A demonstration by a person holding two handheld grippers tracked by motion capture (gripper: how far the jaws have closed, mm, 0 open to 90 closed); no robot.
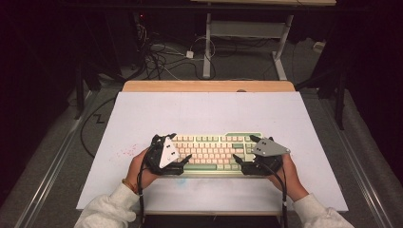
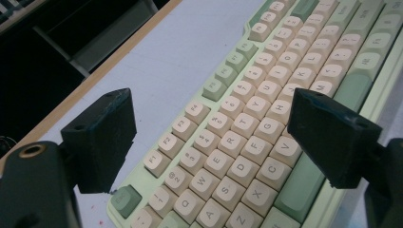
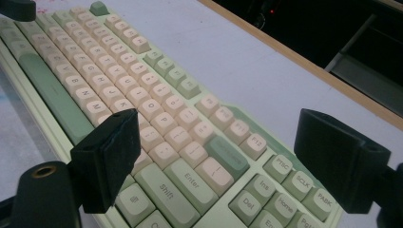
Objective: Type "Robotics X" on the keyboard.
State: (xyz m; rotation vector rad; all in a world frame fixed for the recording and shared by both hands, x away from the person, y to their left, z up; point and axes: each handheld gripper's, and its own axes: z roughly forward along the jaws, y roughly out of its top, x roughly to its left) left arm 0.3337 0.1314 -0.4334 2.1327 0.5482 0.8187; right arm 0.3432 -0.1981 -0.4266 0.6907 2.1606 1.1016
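Note:
A cream and sage-green keyboard [image 1: 214, 153] lies on the white tabletop [image 1: 209, 114], near its front edge. My left gripper [image 1: 182, 147] is open over the keyboard's left end [image 2: 228, 142]. One of its jaws hangs past the far edge and the other over the space bar side, with the gripper [image 2: 214, 137] empty. My right gripper [image 1: 244, 149] is open in the same way across the keyboard's right end [image 3: 190, 142]. Its jaws stand on either side of the Enter and navigation keys, and this gripper [image 3: 223, 156] holds nothing. A hand holds each gripper.
A wooden strip [image 1: 209, 86] borders the tabletop's far side. Faint pink specks [image 1: 126, 152] mark the surface left of the keyboard. Behind the table are desk legs [image 1: 207, 47] and tangled cables [image 1: 161, 57] on the floor. Bare surface lies beyond the keyboard.

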